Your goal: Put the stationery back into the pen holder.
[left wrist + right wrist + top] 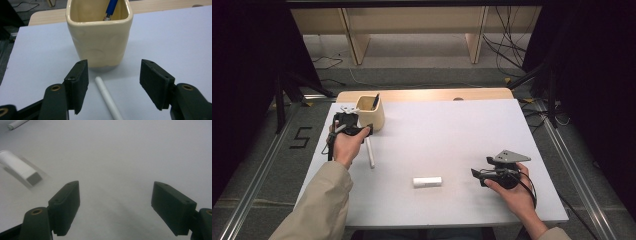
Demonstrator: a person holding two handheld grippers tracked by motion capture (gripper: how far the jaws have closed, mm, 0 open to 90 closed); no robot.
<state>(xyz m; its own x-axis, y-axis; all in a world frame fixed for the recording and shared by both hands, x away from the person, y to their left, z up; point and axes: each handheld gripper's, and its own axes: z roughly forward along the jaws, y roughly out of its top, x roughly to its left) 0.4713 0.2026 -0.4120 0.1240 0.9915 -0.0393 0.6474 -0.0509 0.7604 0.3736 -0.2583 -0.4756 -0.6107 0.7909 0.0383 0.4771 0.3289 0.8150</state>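
Slim white rigid plastic pen point(108, 98) lying on white tabletop point(452, 135) before cream ceramic cup point(100, 35), between wide-open left gripper point(113, 82): light, slippery, best gripped mid-barrel; right gripper point(116, 207) wide, empty.

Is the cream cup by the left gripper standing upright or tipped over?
Upright. The cup stands on its base on the white table, mouth up, with a blue pen leaning inside it.

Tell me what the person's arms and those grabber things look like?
Each hand-held gripper is black, with two flat, blocky jaws and brass-coloured rings at the joints. The left hand-held gripper trails a black cable. The right hand-held gripper carries a grey three-cornered plate and a looping black cable. The sleeves are beige.
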